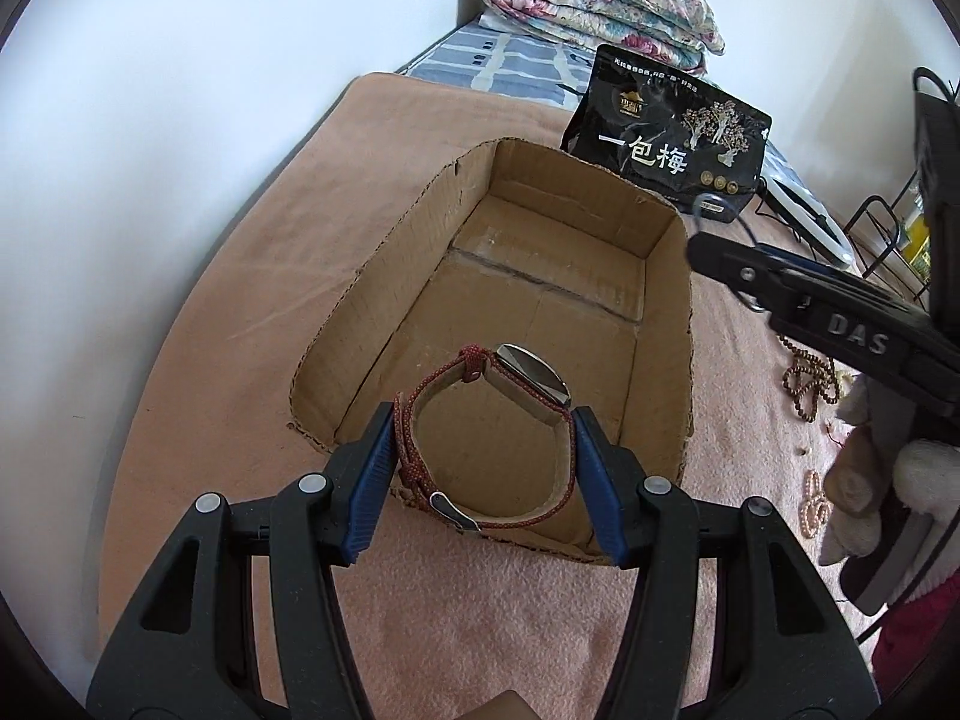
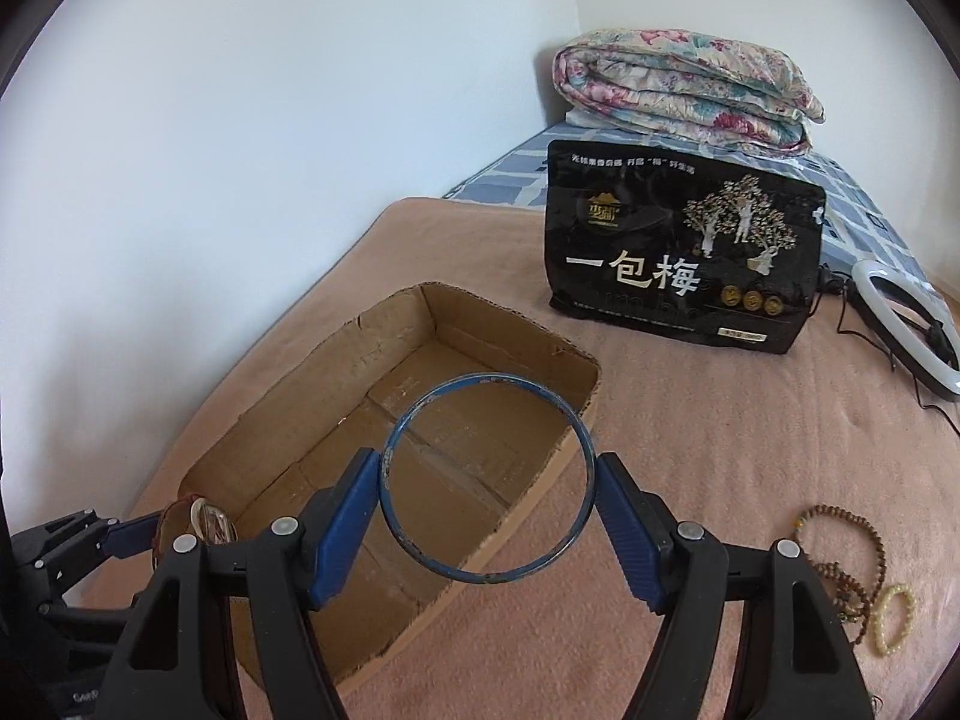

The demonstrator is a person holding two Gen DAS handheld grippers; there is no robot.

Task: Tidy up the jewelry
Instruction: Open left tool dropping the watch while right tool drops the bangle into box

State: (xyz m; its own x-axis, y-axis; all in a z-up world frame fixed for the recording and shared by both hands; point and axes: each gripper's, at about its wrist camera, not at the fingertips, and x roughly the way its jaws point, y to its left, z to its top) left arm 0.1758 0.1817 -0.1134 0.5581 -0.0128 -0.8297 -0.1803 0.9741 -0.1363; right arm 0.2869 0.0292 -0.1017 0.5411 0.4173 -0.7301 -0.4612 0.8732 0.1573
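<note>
The left hand-held gripper (image 1: 483, 450) is partly closed, its blue pads pressing both sides of a red-strapped watch (image 1: 489, 429). The watch hangs above the near end of the open cardboard box (image 1: 384, 276), which rests on the pink blanket (image 1: 240, 312) covering the bed. The right hand-held gripper (image 2: 489, 513) stands wider, clamping a blue bangle (image 2: 487, 477) by its left and right edges above the box's near right wall. A black pouch (image 2: 684, 246) stands beyond the box, with a folded floral quilt (image 2: 684, 84) farther back. Brown bead strands (image 2: 852, 552) and a pale bead bracelet (image 2: 894, 618) lie on the blanket at near right.
</note>
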